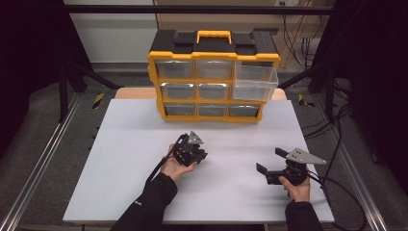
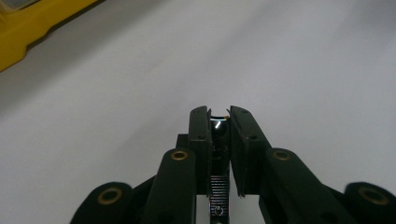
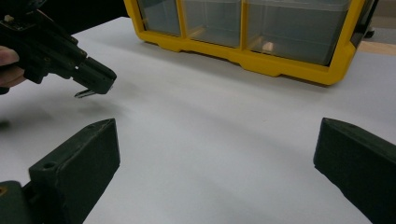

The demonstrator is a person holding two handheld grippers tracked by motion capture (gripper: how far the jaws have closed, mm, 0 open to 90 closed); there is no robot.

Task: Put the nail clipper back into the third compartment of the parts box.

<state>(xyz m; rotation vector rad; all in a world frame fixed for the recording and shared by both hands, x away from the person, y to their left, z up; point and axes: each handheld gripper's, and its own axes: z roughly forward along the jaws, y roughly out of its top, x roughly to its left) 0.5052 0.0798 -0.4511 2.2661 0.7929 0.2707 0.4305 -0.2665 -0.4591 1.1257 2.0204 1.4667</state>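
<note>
A yellow and black drawer organizer (image 1: 167, 109) stands at the back of the white table (image 1: 125, 192); its top right clear drawer (image 1: 255, 83) is pulled out. My left gripper (image 1: 201, 155) hovers mid-table, shut on a small dark screw-like metal piece (image 2: 218, 129) with a threaded shank. The right gripper view shows that left gripper (image 3: 99, 80) at upper left, the metal piece (image 3: 85, 94) poking out below its tips. My right gripper (image 1: 269, 160) is held to the right, open and holding nothing; its jaws stand wide apart over bare table (image 3: 219, 154), facing the organizer (image 3: 243, 57).
The organizer's bottom drawers (image 3: 289, 32) are closed, one holding a small pale item (image 3: 268, 46). A yellow corner of the organizer (image 2: 23, 32) is at the left gripper view's top left. Cables trail off the table's right edge (image 1: 332, 187). Metal rails (image 1: 43, 163) flank the table.
</note>
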